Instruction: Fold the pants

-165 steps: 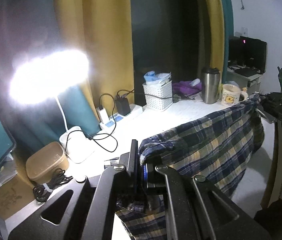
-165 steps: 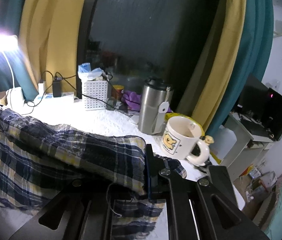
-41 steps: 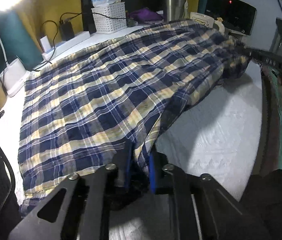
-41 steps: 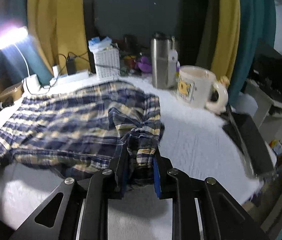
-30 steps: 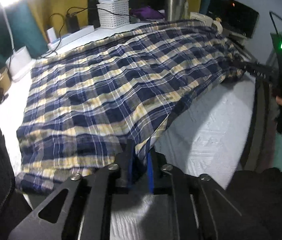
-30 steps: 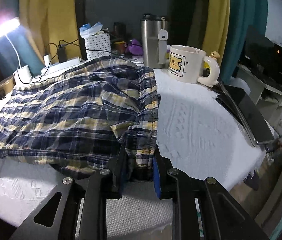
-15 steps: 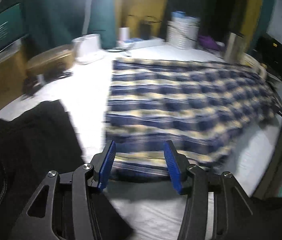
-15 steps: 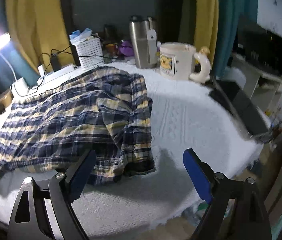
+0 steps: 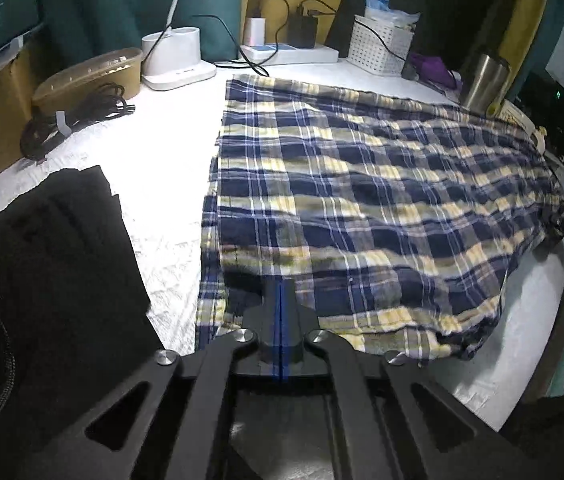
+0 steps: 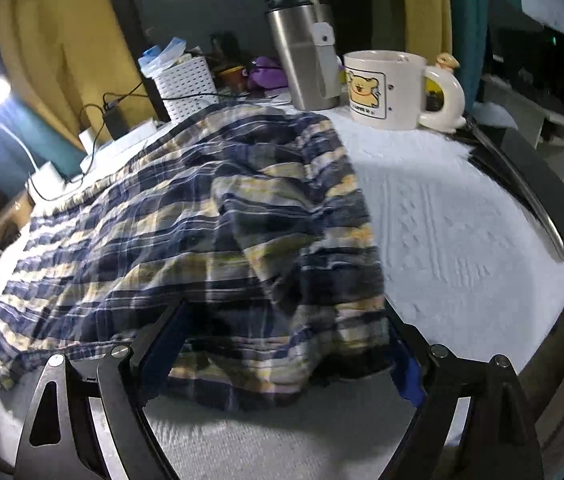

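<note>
1. Navy-and-yellow plaid cotton pants (image 9: 361, 184) lie flat on the white textured table cover (image 9: 162, 168), long axis running from one gripper to the other.
2. Left gripper (image 9: 280, 300): jaws fully closed and empty, at the near hem corner.
3. Right gripper (image 10: 282, 344): jaws wide, have just narrowed slightly, straddling the bunched waistband end without pressing it.
4. Judgement: each gripper is nearest its own end.

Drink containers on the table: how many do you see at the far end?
2. A steel tumbler stands past the far edge of the plaid pants; a white bear mug stands right beside it. Others may hide behind the white basket.
</note>
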A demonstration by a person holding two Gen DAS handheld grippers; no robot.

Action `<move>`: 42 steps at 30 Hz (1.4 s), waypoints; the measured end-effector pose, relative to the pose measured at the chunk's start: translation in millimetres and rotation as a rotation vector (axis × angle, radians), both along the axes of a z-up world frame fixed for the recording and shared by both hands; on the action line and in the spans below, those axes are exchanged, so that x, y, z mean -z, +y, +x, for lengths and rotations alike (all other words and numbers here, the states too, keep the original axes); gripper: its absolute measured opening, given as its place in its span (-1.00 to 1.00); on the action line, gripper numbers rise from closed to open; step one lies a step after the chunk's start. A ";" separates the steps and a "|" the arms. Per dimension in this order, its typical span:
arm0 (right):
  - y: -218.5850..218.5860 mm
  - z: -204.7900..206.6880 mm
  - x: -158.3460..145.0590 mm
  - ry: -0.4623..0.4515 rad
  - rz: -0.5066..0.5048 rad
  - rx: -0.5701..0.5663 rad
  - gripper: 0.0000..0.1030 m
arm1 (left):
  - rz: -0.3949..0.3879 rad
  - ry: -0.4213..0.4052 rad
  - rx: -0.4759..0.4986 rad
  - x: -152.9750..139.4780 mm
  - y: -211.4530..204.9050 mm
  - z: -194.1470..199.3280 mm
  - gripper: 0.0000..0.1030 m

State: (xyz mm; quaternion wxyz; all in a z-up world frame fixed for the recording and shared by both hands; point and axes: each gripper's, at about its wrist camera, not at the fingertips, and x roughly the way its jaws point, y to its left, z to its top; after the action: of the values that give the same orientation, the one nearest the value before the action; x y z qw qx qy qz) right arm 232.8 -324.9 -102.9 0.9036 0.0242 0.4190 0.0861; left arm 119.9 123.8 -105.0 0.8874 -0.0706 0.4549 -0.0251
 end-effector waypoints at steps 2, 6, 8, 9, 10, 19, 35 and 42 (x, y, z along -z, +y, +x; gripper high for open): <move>4.9 0.2 0.6 -0.012 -0.021 -0.003 0.01 | 0.007 -0.011 -0.006 -3.3 1.5 -4.6 -1.00; 9.0 2.8 -0.4 0.001 0.002 -0.022 -0.41 | 0.034 -0.029 -0.041 -14.2 7.9 -16.9 -1.00; 12.8 3.9 -4.5 0.002 -0.002 -0.023 -0.41 | 0.046 -0.023 -0.057 -15.6 13.4 -22.0 -1.00; 14.5 3.4 -7.0 -0.002 -0.004 -0.026 -0.41 | 0.044 -0.018 -0.062 -14.7 16.0 -24.0 -1.00; 16.4 3.1 -9.9 -0.002 -0.006 -0.025 -0.41 | 0.032 -0.013 -0.070 -14.1 18.9 -25.1 -1.00; 7.4 1.0 -16.8 0.004 -0.060 -0.016 -0.07 | -0.066 -0.035 -0.107 -13.0 25.5 -7.9 0.01; -16.0 1.7 -12.7 0.001 -0.071 0.048 0.69 | 0.002 -0.017 0.004 0.4 8.0 21.1 -0.95; -11.9 0.5 -11.2 0.010 -0.039 0.035 0.78 | 0.038 -0.025 -0.046 -13.5 17.2 6.3 -0.99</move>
State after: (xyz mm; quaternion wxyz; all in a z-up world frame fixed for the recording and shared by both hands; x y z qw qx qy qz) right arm 233.4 -336.8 -91.7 0.9031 0.0143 0.4246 0.0621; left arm 126.3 141.0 -91.5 0.8946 -0.0638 0.4424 0.0030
